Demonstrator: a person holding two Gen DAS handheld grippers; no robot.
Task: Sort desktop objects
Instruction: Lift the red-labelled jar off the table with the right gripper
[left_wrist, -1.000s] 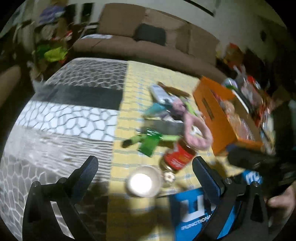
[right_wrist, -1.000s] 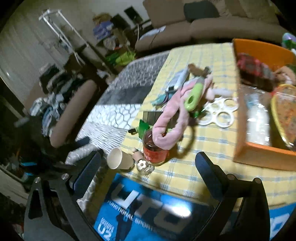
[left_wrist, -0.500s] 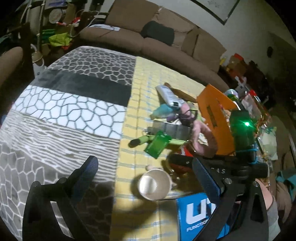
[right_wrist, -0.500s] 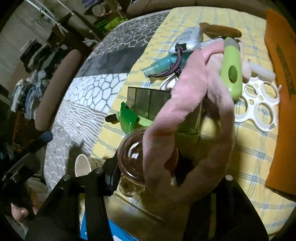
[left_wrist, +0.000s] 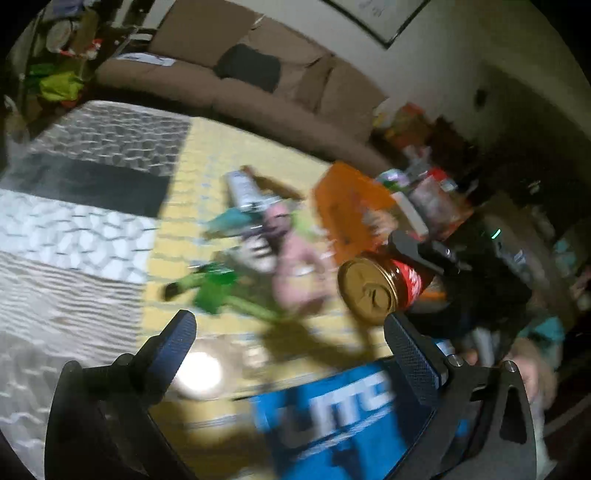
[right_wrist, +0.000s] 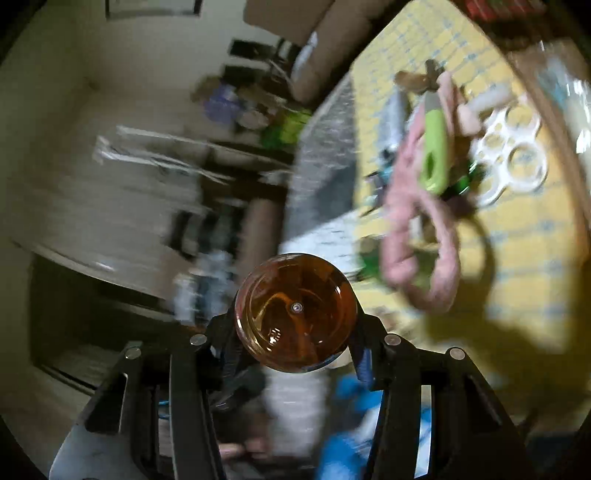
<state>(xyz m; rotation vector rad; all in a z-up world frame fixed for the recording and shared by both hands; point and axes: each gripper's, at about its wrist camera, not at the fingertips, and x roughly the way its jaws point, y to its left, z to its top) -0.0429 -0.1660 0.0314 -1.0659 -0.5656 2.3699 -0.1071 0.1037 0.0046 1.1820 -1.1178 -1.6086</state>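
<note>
Now the left hand-held gripper (left_wrist: 284, 328) hangs released over the surface (left_wrist: 207, 166), a cup (left_wrist: 197, 373) just beside its left finger. At its two o'clock the jar (left_wrist: 376, 286) is airborne, long axis pointing back at it, clenched in the right hand-held gripper (right_wrist: 295, 334). The orange bin (left_wrist: 347, 206) lies behind at one o'clock, a pink toy (right_wrist: 417, 214) between.

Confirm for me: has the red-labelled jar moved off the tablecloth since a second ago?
Yes. The jar is up off the yellow tablecloth, tipped sideways in the right gripper, above where it stood beside the paper cup.
</note>
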